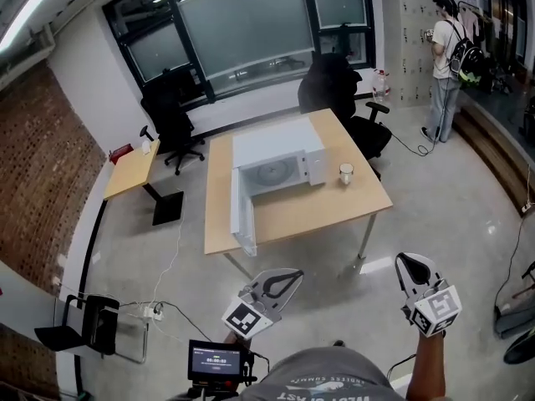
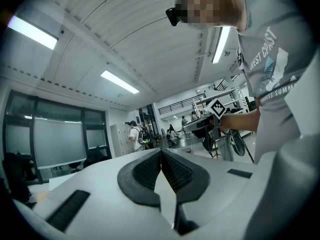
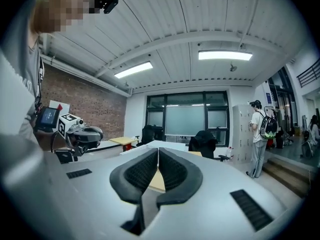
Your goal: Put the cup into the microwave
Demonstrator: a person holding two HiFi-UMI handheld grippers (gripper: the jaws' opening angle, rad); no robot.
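A white microwave [image 1: 280, 164] stands on the wooden table [image 1: 309, 211] with its door [image 1: 242, 215] swung open to the left, showing the turntable inside. A small pale cup [image 1: 345, 173] stands upright on the table just right of the microwave. Both grippers hang over the floor, well short of the table's near edge. My left gripper [image 1: 294, 274] has its jaws together with nothing between them, as its own view [image 2: 161, 151] shows. My right gripper [image 1: 406, 260] is likewise shut and empty [image 3: 158, 151], pointing level toward the table.
Black office chairs [image 1: 171, 115] [image 1: 338, 86] stand behind the table, a small side table [image 1: 134, 170] to its left. A person [image 1: 443, 61] stands by lockers at the back right. A folding chair [image 1: 88, 328] and a cabled power strip [image 1: 152, 312] are on the floor at left.
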